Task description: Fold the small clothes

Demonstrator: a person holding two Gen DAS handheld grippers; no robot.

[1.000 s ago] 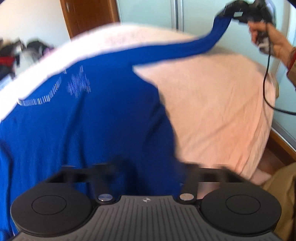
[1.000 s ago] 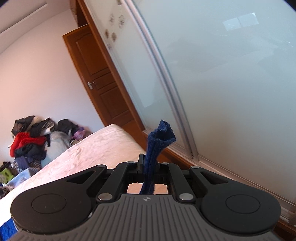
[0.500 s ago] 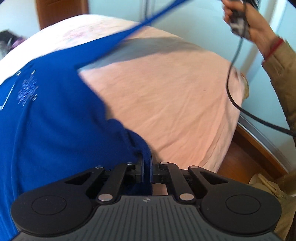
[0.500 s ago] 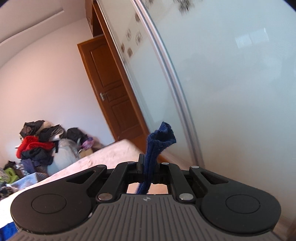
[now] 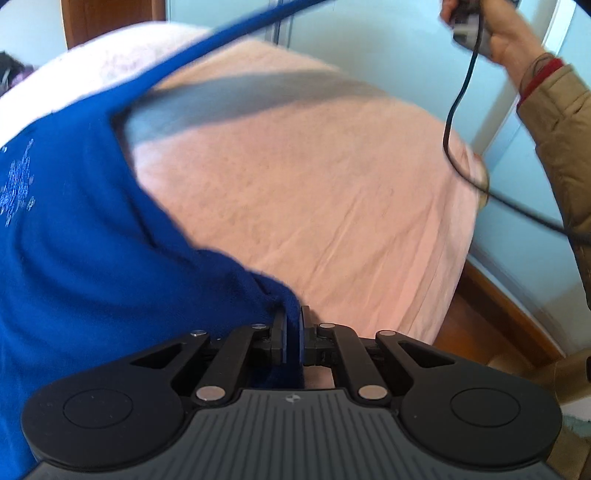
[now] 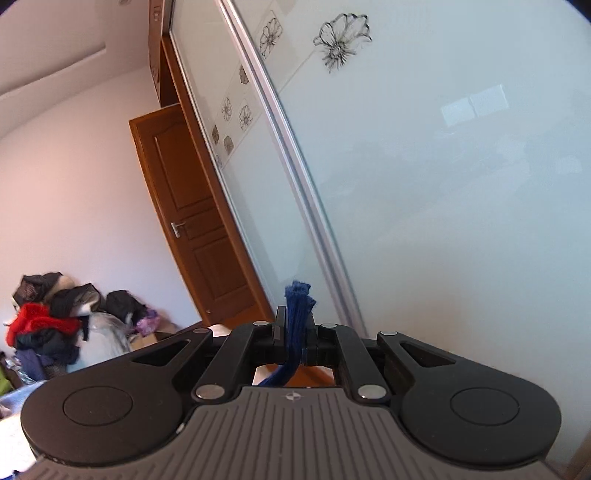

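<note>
A blue knit sweater (image 5: 74, 229) lies on the left part of a pink bed (image 5: 314, 184). My left gripper (image 5: 293, 328) is shut on the sweater's near edge, just above the bed's front. One blue sleeve (image 5: 236, 33) stretches taut up and to the right, out of frame at the top. My right gripper (image 6: 295, 325) is raised high and shut on that sleeve's cuff (image 6: 298, 299), which sticks up between the fingers. In the left wrist view the person's right hand (image 5: 491, 33) shows at top right, holding the other gripper's handle.
A black cable (image 5: 454, 122) hangs from the right hand over the bed's right corner. Sliding glass wardrobe doors (image 6: 424, 184) stand right of the bed, a wooden door (image 6: 192, 221) behind. A pile of clothes (image 6: 48, 325) sits at the far left. Wooden floor (image 5: 480, 325) lies beyond the bed's right edge.
My left gripper closed on the sweater's near edge and lifted it slightly. My right gripper rose higher with the cuff, pulling the sleeve taut.
</note>
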